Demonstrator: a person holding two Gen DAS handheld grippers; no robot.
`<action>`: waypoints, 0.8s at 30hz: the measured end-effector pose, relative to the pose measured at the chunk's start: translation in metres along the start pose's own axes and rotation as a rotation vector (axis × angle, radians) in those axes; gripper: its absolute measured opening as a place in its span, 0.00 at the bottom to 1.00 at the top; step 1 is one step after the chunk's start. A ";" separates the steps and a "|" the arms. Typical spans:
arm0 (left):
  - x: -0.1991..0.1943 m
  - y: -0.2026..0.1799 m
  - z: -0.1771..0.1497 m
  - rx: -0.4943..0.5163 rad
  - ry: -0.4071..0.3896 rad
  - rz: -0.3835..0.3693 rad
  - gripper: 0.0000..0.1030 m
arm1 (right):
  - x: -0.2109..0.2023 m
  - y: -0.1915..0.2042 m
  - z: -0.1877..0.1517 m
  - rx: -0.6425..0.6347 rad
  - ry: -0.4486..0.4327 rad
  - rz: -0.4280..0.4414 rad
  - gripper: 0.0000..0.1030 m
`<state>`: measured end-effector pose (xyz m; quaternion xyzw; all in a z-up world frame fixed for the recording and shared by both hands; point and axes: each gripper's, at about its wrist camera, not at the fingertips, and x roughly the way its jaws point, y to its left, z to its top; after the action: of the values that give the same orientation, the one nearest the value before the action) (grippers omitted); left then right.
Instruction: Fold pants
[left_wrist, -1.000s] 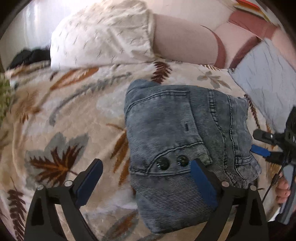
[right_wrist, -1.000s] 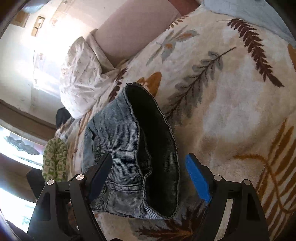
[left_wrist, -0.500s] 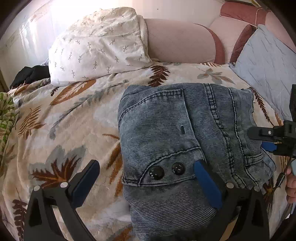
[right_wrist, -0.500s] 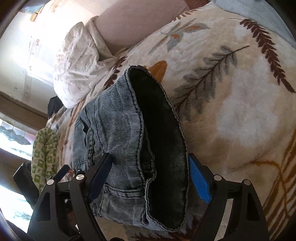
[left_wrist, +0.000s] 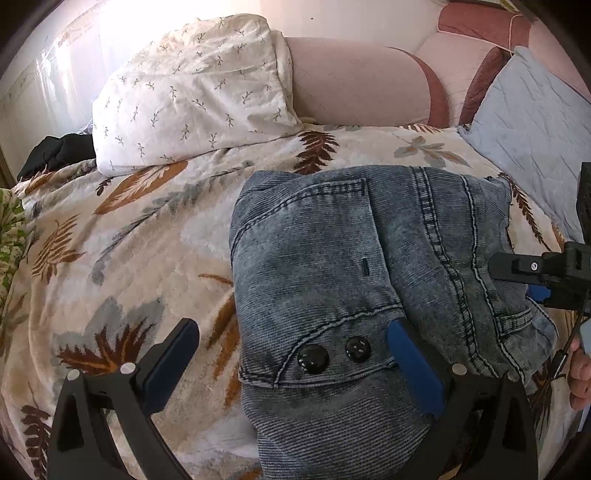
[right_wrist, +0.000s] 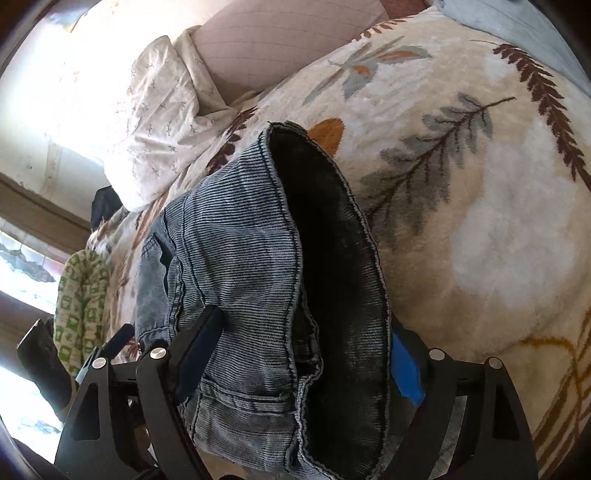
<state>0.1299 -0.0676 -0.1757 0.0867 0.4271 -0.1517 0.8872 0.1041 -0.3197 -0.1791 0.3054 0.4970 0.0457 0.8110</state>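
Note:
Folded blue denim pants (left_wrist: 332, 266) lie on a cream blanket with leaf prints (left_wrist: 122, 258); two black buttons face up near the front. My left gripper (left_wrist: 291, 328) is open and straddles the bundle's left edge: its right finger rests over the denim by the buttons, its left finger over the blanket. My right gripper (right_wrist: 306, 325) is open wide around the bundle's other end, where the denim (right_wrist: 236, 258) and its dark inner side fill the gap between the fingers. In the left wrist view the right gripper (left_wrist: 532, 280) shows at the pants' right edge.
A white sprigged pillow (left_wrist: 192, 96) and a pink headboard (left_wrist: 362, 81) lie beyond the pants, a light blue pillow (left_wrist: 532, 140) at the right. A black garment (left_wrist: 55, 151) and a green patterned cloth (right_wrist: 81, 302) sit at the far left. A person's fingers (left_wrist: 580, 373) hold the right gripper.
The right gripper has slid in over the end of the pants, so the fabric now fills its gap. The left gripper has only tilted slightly. Both stay open.

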 end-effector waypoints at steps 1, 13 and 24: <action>0.001 0.000 0.000 -0.001 0.002 0.000 1.00 | 0.001 0.001 0.000 -0.003 0.000 0.001 0.81; 0.005 -0.003 0.003 0.001 0.011 0.016 1.00 | 0.004 0.006 0.000 -0.010 0.000 0.002 0.81; 0.005 -0.004 0.002 0.001 0.011 0.029 1.00 | 0.007 0.011 0.000 -0.016 0.004 -0.002 0.82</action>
<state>0.1330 -0.0724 -0.1781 0.0943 0.4306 -0.1388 0.8868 0.1099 -0.3077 -0.1787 0.2982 0.4987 0.0497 0.8124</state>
